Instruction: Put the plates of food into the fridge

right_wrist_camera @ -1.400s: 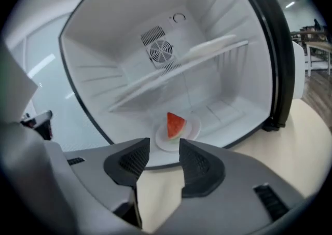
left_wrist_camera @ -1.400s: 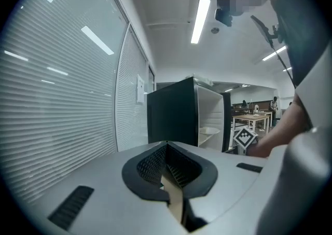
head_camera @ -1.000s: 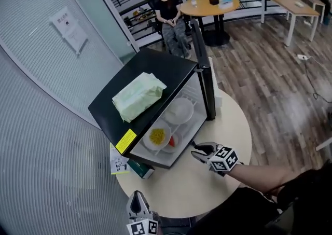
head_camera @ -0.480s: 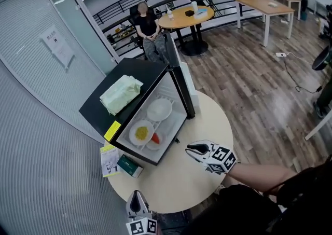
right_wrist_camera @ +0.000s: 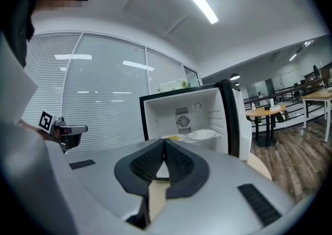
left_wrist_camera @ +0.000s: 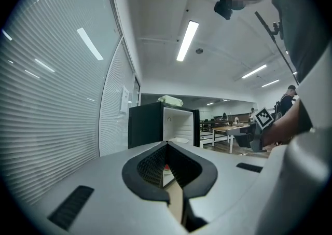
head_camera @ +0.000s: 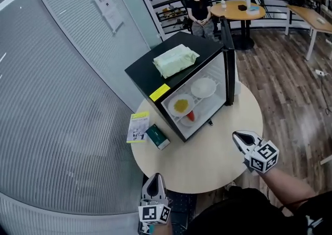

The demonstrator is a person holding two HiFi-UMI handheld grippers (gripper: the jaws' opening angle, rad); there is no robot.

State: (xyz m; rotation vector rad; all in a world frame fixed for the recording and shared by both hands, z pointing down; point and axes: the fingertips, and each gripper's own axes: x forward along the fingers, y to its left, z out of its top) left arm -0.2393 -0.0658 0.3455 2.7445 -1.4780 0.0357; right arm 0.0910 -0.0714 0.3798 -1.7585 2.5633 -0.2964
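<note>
Head view: a small black fridge with a white inside stands on the round beige desk, its black door swung wide open.

On the upper shelf, side by side, sit a white plate of yellow food and, nearer the door side, a plain white plate. Lower down is a white plate with something red, partly hidden under the yellow one. All three sit inside the fridge.

A pale green soft packet lies on the fridge top, with a yellow label at the top's front edge. On the desk just beside the fridge wall are a white-and-yellow leaflet and a small dark green box, close together.

At the desk's near right edge is the right hand-held gripper, well apart from the fridge and pointing toward it. In the right gripper view its jaws have just been closing and now meet at the tips with nothing between them. The open fridge is straight ahead.

At the near edge, left of centre, is the left hand-held gripper, apart from the box. In the left gripper view its jaws are together and hold nothing.

In the background a person seated in dark clothes is by a round orange table.
</note>
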